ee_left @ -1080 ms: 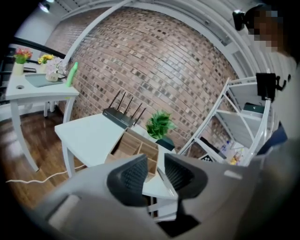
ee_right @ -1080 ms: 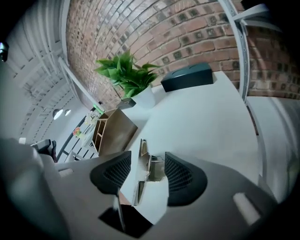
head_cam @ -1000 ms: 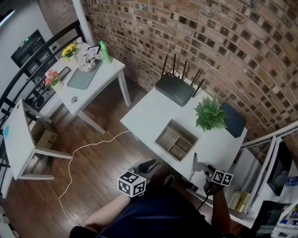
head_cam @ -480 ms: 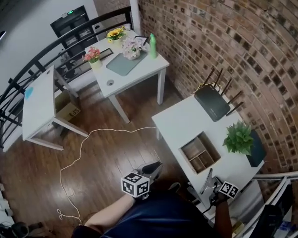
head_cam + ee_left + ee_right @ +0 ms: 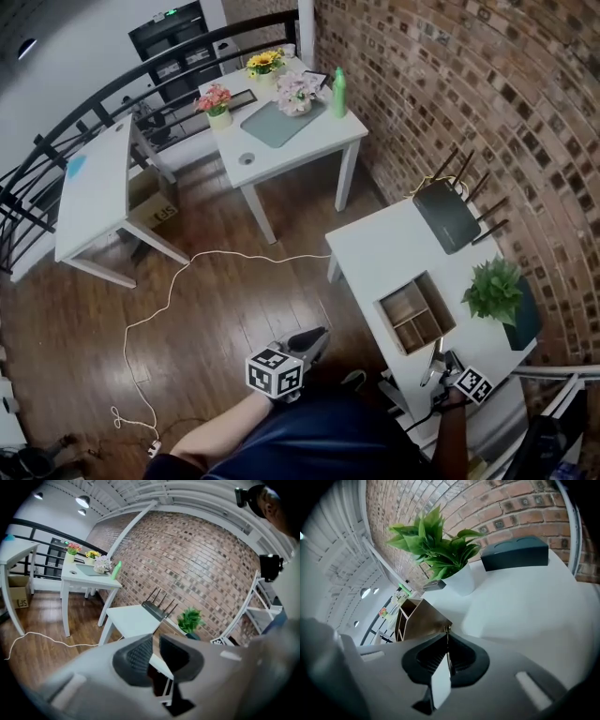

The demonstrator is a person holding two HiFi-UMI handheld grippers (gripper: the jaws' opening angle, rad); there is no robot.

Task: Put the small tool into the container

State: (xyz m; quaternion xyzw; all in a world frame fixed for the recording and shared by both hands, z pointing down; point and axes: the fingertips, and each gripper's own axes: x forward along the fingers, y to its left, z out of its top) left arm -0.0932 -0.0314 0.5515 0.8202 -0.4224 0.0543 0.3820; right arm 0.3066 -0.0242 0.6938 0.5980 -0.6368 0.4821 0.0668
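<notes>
A wooden container with several compartments sits on the white table; in the right gripper view the container lies just ahead of the jaws. My right gripper hovers at the table's near edge, and in its own view the right gripper is shut on a thin metal tool whose tip pokes out above the pads. My left gripper hangs over the wooden floor, left of the table. The left gripper has its jaws closing, a narrow gap still between them and nothing in it.
A black router with antennas stands at the table's far end. A potted plant and a dark box sit by the brick wall. A second white table with flowers and a green bottle stands farther off. A white cable trails across the floor.
The head view has swung, so the table now lies farther right and more floor shows. Both grippers keep about the same places near the person's body.
</notes>
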